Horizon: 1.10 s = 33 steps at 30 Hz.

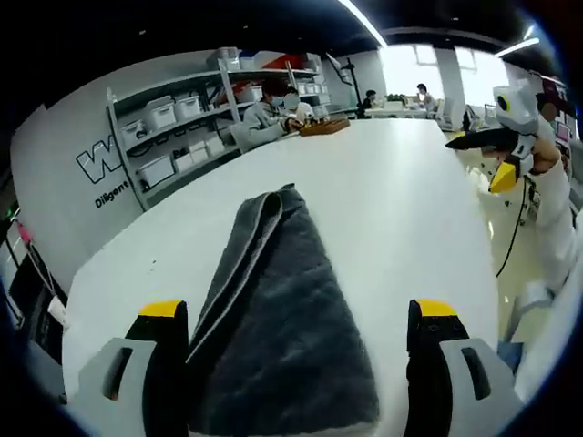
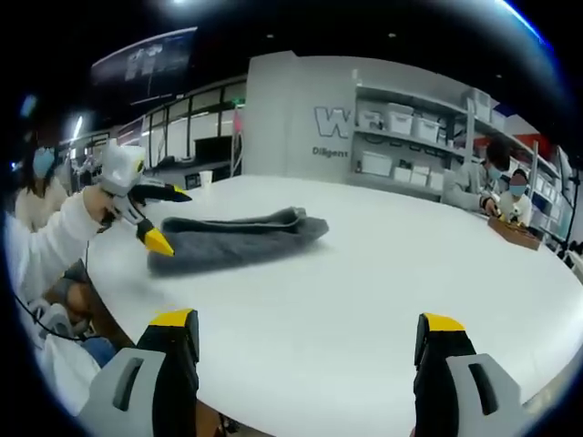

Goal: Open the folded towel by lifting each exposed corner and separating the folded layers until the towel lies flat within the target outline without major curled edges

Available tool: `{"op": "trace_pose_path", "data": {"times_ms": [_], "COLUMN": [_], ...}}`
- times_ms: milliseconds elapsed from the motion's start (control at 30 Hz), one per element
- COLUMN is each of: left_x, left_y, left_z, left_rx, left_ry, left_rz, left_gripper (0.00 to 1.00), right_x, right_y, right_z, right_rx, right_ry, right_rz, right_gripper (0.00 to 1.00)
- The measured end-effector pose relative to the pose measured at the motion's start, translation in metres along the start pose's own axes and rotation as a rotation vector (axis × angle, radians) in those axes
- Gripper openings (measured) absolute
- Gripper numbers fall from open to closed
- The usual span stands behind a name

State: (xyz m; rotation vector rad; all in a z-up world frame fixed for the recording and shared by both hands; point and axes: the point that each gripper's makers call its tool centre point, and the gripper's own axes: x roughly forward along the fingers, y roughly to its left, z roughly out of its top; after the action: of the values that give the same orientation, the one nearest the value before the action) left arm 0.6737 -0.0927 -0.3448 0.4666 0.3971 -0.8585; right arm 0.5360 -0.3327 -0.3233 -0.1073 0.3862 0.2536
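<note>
In the left gripper view the near end of the folded grey towel [image 1: 282, 328] is cut off at the bottom of the frame, so its corners there cannot be made out. It lies between the spread jaws of the left hand-held gripper [image 1: 296, 319], on the white counter [image 1: 401, 209]. In the right gripper view the right hand-held gripper [image 2: 308, 332] hovers at the bottom of the frame, jaws wide apart with only bare counter between them, and the towel sits left of centre. Grey shelving [image 1: 178, 127] with white bins stands in the upper left, and seated people [image 1: 273, 114] work at the counter's far end.
</note>
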Motion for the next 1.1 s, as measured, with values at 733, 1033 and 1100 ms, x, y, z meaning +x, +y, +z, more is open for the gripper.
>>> {"op": "trace_pose_path", "data": {"times_ms": [733, 1033, 1100], "left_x": [0.116, 0.131, 0.132], "left_y": [0.056, 0.065, 0.068], "left_z": [0.027, 0.012, 0.013], "left_rx": [-0.013, -0.008, -0.026], "left_ry": [0.01, 0.016, 0.004], "left_rz": [0.145, 0.179, 0.175], "left_gripper": [0.79, 0.67, 0.61], "right_x": [-0.004, -0.001, 0.001], "right_y": [-0.012, -0.008, -0.009], "right_z": [0.0, -0.003, -0.004], "right_rx": [0.028, 0.018, 0.021], "right_ry": [-0.015, -0.002, 0.0], "right_rz": [-0.018, -0.01, -0.011], "right_gripper": [0.99, 0.99, 0.99]}}
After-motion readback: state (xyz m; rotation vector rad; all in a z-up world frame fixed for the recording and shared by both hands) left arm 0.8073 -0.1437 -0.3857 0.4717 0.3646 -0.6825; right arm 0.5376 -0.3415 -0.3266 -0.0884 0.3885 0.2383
